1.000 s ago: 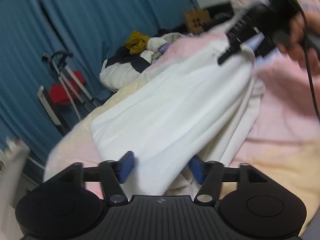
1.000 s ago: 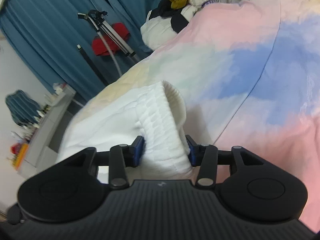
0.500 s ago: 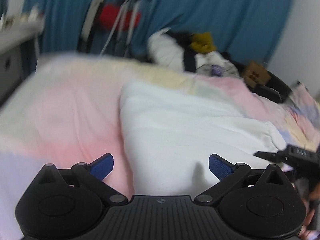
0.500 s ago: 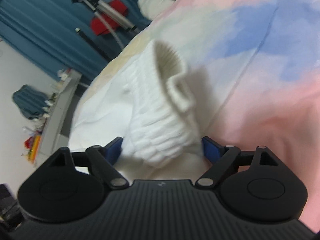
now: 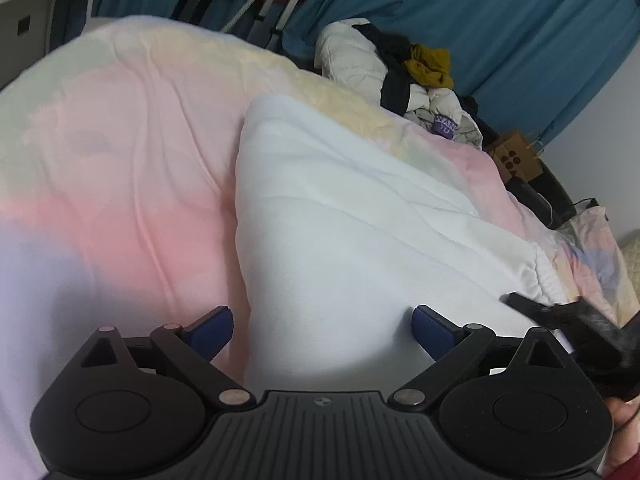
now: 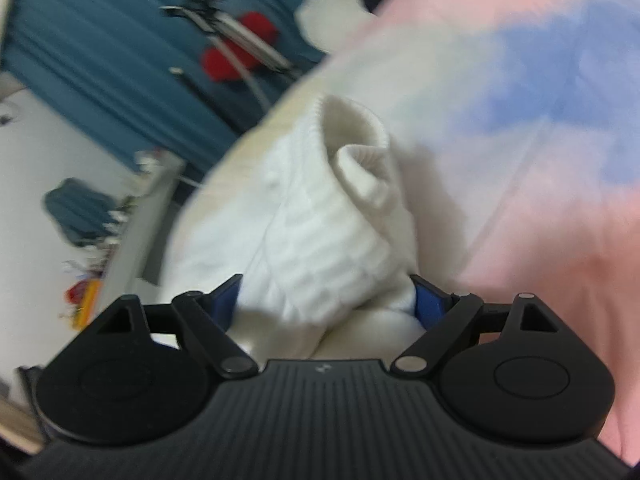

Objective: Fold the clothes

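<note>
A white knitted garment (image 5: pixel 360 216) lies folded on the pastel bedspread (image 5: pixel 120 168). My left gripper (image 5: pixel 322 328) is open, its blue pads either side of the garment's near end, not pinching it. In the right wrist view my right gripper (image 6: pixel 326 300) is open, with the garment's ribbed cuff (image 6: pixel 352 168) lying loose between the jaws. The right gripper also shows at the right edge of the left wrist view (image 5: pixel 568 320).
A heap of white, black and mustard clothes (image 5: pixel 400 68) lies at the far end of the bed. A red-topped stand (image 6: pixel 236 52) and blue curtains (image 5: pixel 500 12) are behind. A cardboard box (image 5: pixel 516 156) sits at the right. A cluttered shelf (image 6: pixel 132 208) stands left.
Both grippers opened and let the white garment go; it dropped from being held up to lying on the bed. The left gripper swung down over its near end.
</note>
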A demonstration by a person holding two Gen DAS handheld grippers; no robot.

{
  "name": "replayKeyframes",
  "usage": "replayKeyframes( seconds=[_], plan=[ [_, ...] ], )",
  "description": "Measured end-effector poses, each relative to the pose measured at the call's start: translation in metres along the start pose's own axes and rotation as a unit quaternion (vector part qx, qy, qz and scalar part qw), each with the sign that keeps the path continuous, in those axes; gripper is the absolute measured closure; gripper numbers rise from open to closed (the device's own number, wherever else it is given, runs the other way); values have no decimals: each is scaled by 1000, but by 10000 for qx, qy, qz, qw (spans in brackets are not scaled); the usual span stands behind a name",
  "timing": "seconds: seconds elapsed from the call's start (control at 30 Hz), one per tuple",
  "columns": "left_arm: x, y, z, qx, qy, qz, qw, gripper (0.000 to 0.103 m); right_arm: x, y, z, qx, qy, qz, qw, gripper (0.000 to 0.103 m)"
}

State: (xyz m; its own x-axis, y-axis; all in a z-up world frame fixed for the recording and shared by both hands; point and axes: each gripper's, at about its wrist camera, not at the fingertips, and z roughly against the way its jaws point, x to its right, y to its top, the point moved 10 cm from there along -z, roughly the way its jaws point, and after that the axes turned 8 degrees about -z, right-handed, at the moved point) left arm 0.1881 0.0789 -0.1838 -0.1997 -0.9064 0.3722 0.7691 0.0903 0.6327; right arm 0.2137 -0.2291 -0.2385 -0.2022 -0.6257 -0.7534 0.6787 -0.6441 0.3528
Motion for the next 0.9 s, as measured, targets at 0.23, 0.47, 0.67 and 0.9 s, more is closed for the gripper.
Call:
replayKeyframes(
  seconds=[0.23, 0.47, 0.67, 0.9],
  plan=[
    [18, 2, 7, 184, 156, -589, 9980, 49, -21, 2, 19, 439, -329, 480, 9973, 57],
    [74, 37, 41, 750, 135, -766, 9942, 61, -49, 30, 61, 999, 270, 391, 9939, 64],
    [166, 88, 38, 1202, -78, -1220, 9852, 63, -52, 80, 129, 1828, 839, 218, 9793, 65],
    [286, 139, -24, 1626, -697, -1996, 9638, 62, -15, 153, 206, 3070, 975, 25, 9467, 65]
  ],
)
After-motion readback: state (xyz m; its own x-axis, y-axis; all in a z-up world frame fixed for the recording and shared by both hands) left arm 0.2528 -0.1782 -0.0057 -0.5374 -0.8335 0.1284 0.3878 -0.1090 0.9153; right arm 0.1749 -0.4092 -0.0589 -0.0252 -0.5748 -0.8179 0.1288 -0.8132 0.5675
